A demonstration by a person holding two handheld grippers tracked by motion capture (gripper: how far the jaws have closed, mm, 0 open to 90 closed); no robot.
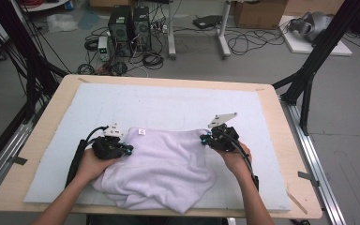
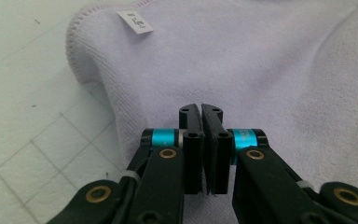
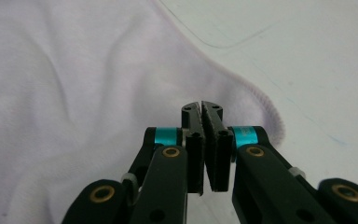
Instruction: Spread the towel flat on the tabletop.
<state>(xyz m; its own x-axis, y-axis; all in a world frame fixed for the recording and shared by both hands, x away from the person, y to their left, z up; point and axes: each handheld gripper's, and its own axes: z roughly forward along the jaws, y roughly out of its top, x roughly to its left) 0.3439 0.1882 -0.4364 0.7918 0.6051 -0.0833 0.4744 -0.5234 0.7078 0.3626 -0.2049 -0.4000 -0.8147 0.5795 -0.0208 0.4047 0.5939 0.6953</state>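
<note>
Lilac towel (image 1: 157, 166) lies rumpled on the white mat (image 1: 178, 101), near the person's edge. Left gripper (image 1: 127, 150) and right gripper (image 1: 205, 138) sit at its far corners, jaws together, no cloth visibly pinched. Re-pinch each hem corner squarely, then lift both evenly.

A lab: computer towers (image 1: 130, 27), tangled floor cables (image 1: 243, 40) (black rig frame (image 1: 316, 61) alongside), cardboard box (image 1: 258, 13).

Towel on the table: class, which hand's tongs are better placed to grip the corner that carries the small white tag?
Left. In the high view the left tongs sit at the towel edge right beside the tag; the right tongs are at the opposite side. Both are shut, so the left would likely need to open first.
</note>
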